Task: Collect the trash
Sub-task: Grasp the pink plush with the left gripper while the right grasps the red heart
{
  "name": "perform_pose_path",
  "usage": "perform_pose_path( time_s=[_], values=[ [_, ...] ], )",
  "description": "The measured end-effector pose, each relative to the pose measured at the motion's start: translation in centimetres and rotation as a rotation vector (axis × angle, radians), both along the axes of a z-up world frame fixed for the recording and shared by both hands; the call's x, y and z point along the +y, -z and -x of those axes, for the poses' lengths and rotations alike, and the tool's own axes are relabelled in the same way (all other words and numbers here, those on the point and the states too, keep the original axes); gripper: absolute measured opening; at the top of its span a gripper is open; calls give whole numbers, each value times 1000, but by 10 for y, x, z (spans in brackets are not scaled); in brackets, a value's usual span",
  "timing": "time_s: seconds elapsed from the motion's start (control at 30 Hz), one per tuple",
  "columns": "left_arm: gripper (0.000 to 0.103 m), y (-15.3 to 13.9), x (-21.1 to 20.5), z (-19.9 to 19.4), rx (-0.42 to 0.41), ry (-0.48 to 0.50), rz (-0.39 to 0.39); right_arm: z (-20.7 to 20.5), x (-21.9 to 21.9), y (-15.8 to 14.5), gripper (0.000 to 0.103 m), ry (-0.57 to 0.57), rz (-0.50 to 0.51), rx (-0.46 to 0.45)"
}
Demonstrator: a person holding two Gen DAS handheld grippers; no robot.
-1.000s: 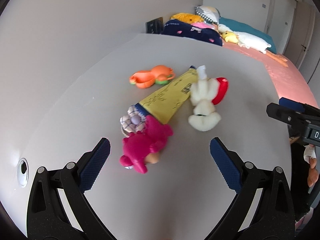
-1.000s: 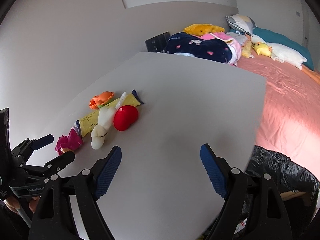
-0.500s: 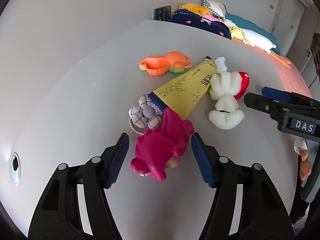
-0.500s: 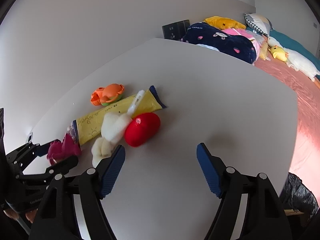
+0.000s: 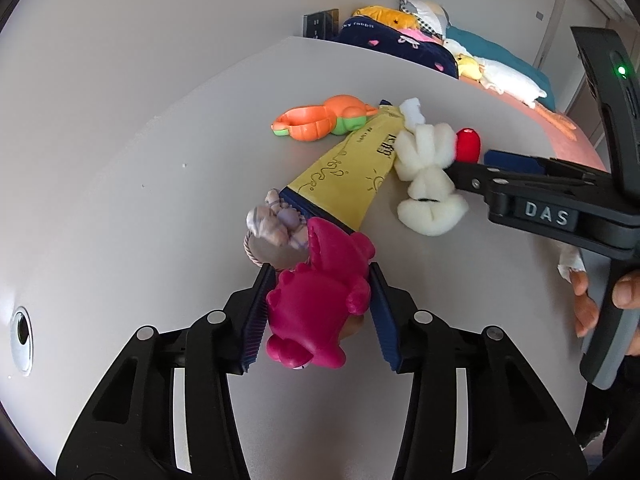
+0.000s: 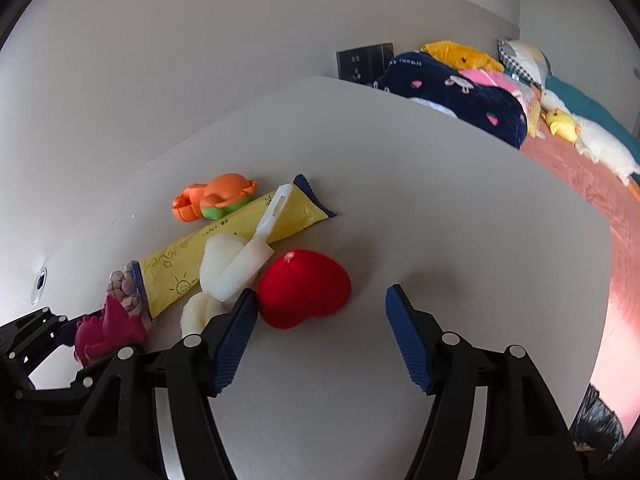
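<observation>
A pale grey table (image 6: 460, 208) with a rounded far corner stands against the wall, and a small round grommet hole (image 5: 20, 334) pierces its top near the left edge. On it lies a loose cluster of things: an orange toy with green parts (image 5: 320, 120) farthest back, a long yellow wrapper with dark blue ends (image 6: 224, 240) just beside it, a white fluffy brush with a plastic handle (image 6: 236, 264) lying across the wrapper, a red plush heart (image 6: 304, 288) touching the brush, a checked fabric flower (image 5: 272, 220) at the wrapper's near end, and a magenta toy (image 5: 320, 300) against the flower.
</observation>
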State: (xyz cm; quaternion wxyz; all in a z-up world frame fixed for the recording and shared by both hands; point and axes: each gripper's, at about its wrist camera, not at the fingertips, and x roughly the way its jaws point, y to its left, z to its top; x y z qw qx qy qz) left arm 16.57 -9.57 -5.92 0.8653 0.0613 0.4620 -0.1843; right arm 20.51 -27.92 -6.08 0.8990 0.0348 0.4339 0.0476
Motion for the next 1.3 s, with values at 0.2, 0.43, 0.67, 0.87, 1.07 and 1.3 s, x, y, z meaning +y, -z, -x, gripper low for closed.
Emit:
perform_pose_path(
  time_s=[0.2,0.43,0.67,0.87,1.07,1.3],
  values=[
    [43,0,2,-1,-1,-7,16,-12,7,3,50,-37,48,0],
    [42,-3,1,1,-14,5,23,-3,1,1,50,-24,2,-18],
    [42,-15,-5,8,-43,27,32,23,-17,-9,50,-2,-57,-35],
    [42,-25,-15,15,-80,37,41,47,-34,-19,50,30,-85,-61],
    [42,-32,-32,25,-93,77,42,73,-48,-30,50,51,-104,-86],
    [42,-37,-50,39,-95,98,60,101,-64,-41,50,67,-119,-116]
  ],
)
